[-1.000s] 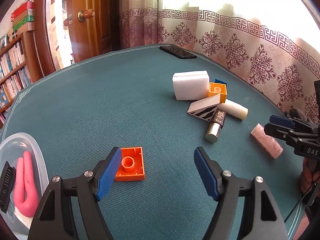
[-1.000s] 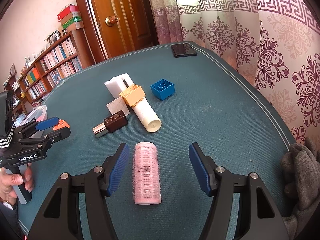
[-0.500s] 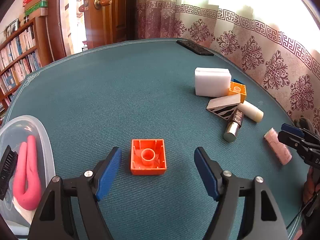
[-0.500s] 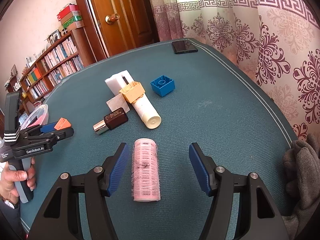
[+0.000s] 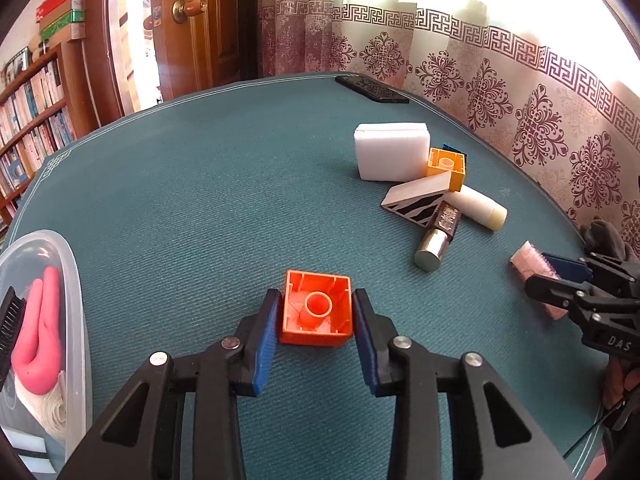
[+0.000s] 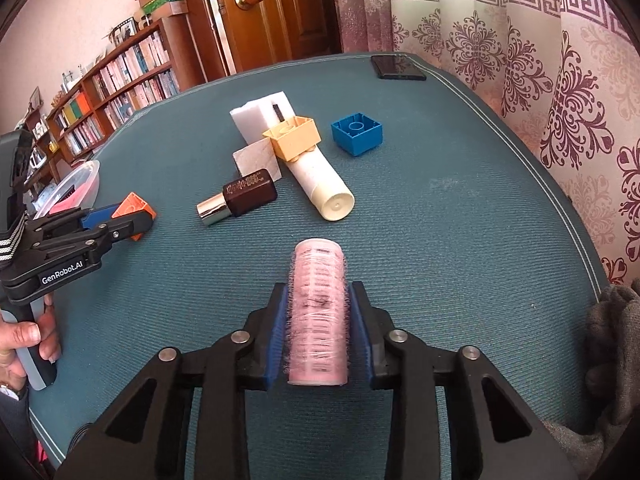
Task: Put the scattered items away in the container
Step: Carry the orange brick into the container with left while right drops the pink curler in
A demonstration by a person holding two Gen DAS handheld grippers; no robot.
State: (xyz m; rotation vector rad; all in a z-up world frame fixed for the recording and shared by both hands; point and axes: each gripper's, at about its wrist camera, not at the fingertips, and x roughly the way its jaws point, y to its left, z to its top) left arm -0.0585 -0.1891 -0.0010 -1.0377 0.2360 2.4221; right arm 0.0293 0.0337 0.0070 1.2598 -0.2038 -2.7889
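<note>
Now we have both tools closed on something. Our left gripper (image 5: 316, 316) pinches the orange block (image 5: 316, 312), hollow side up, low in the centre of the left wrist view; our right gripper (image 6: 318, 320) clamps the pink hair roller (image 6: 318, 312) along its length, low in the centre of the right wrist view. Both things seem to sit on the cloth, so we judge the step to be the grasp itself, just ahead of lifting.

The clear plastic container (image 5: 76, 300) lies at the lower left edge of the left view, already holding a pink curved piece (image 5: 34, 340) and a dark brush (image 5: 10, 328). The next move calls for a lift and a carry over to it, the block having the shorter way to go.

Left to tidy, in the upper middle of the right view: a white sponge (image 6: 260, 116), a yellow block (image 6: 294, 136), a cream tube (image 6: 320, 180), a brown bottle (image 6: 240, 196) and a blue block (image 6: 358, 132).

The table (image 6: 440, 220) wears a teal ribbed cloth. A phone (image 6: 398, 68) lies at its far edge, with patterned curtains, a wooden door and bookshelves around.
</note>
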